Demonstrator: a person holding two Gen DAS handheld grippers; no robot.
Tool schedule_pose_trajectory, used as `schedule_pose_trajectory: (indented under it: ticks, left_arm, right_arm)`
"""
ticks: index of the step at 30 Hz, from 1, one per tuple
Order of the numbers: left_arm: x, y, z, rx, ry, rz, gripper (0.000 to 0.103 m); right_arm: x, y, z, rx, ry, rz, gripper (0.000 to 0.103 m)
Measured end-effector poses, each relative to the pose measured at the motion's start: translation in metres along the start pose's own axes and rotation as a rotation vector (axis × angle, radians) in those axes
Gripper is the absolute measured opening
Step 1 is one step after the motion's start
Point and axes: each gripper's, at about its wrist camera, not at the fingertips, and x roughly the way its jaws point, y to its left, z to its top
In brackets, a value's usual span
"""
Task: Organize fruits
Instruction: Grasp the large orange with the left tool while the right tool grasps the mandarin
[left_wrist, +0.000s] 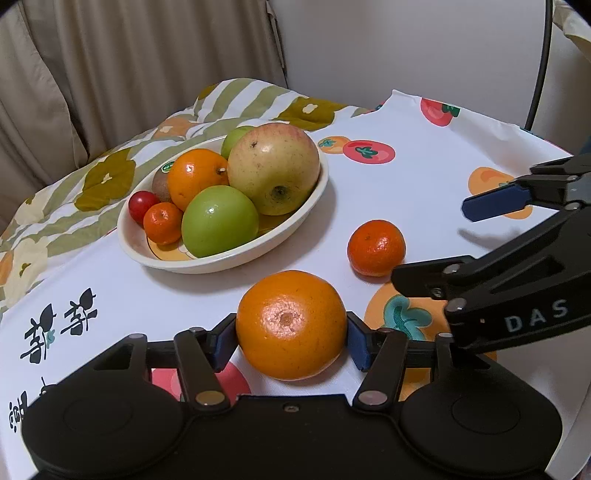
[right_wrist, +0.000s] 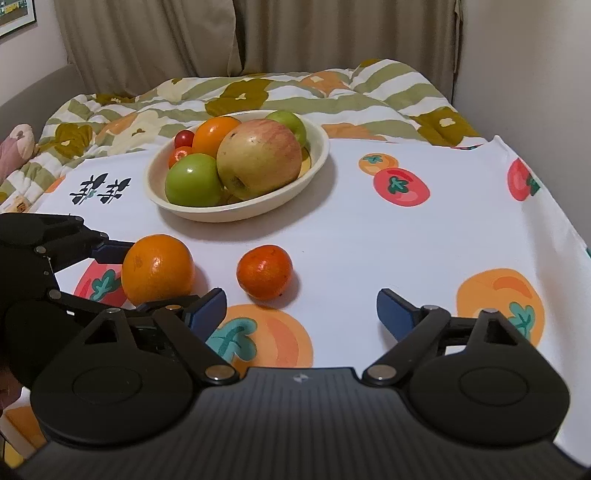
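Right claw (right_wrist: 301, 310) low in front, blue pads (right_wrist: 393, 314) spread wide, nothing between them. Just ahead of the gap, on the white fruit-print cloth (right_wrist: 369, 240) over the desk, a small mandarin (right_wrist: 264, 271), untouched. To its left a larger orange (right_wrist: 158, 274) flanked by the blue pads of the left claw (right_wrist: 159, 275), one at its far side, one at its near side, apparently pressing on it. Beyond, a cream bowl (right_wrist: 321, 162) loaded with a big reddish-yellow apple (right_wrist: 258, 158), a green apple (right_wrist: 192, 180), another orange (right_wrist: 214, 133), a second green fruit (right_wrist: 290, 123), a small mandarin and a red cherry tomato (right_wrist: 184, 138). Behind the desk, a striped floral quilt (right_wrist: 258, 92) and beige curtains (right_wrist: 258, 33).
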Motion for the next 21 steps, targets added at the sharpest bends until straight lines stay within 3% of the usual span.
schedule_pose_trajectory:
  ticks: [1,6,10,21]
  left_arm:
    - [0.000,0.000,0.000,0.000,0.000,0.000,0.064]
    - [-0.002,0.002,-0.002,-0.011,0.005,0.008,0.064]
    - [-0.004,0.007,-0.005,-0.038,0.011,0.017,0.064]
    - [-0.012,0.018,-0.015,-0.114,0.026,0.060,0.063]
  right_arm:
    - [0.002,0.001,0.001,-0.002,0.003,0.006,0.095]
    - [0.012,0.004,0.006,-0.018,0.013,0.019,0.090]
    - [0.018,0.008,0.009,-0.030,0.023,0.036,0.078]
    - [0.033,0.016,0.016,-0.079,0.043,0.060,0.066]
